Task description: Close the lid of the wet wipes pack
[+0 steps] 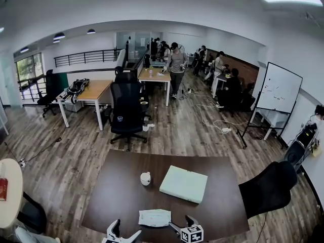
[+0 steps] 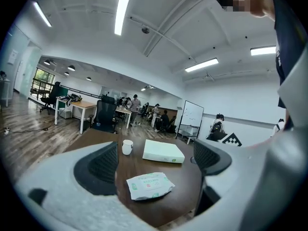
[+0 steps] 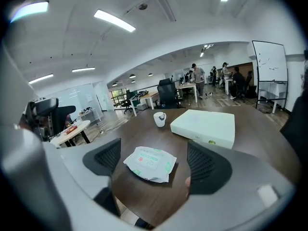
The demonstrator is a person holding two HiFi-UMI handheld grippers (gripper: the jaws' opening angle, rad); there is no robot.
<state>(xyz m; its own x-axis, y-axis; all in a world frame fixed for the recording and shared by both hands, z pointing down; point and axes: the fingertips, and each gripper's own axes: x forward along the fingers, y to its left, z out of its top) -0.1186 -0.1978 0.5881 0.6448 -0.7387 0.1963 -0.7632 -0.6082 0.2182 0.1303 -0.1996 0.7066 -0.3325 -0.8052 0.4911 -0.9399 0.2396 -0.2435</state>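
Note:
The wet wipes pack (image 1: 155, 217) lies flat near the front edge of the dark brown table (image 1: 116, 186), white with green print. Its lid flap on top looks flat against the pack (image 3: 150, 163). My left gripper (image 1: 125, 230) hangs just off the front edge, to the left of the pack, open and holding nothing. In the left gripper view the pack (image 2: 149, 185) sits low between the jaws and beyond them. My right gripper (image 1: 181, 224) is to the right of the pack, also open, with the pack ahead of it and untouched.
A white cup (image 1: 146, 178) and a pale green flat box (image 1: 184, 184) stand further back on the table. A black chair (image 1: 268, 189) is by the right end. A round white table (image 1: 7, 191) stands at the left. People work at desks far behind.

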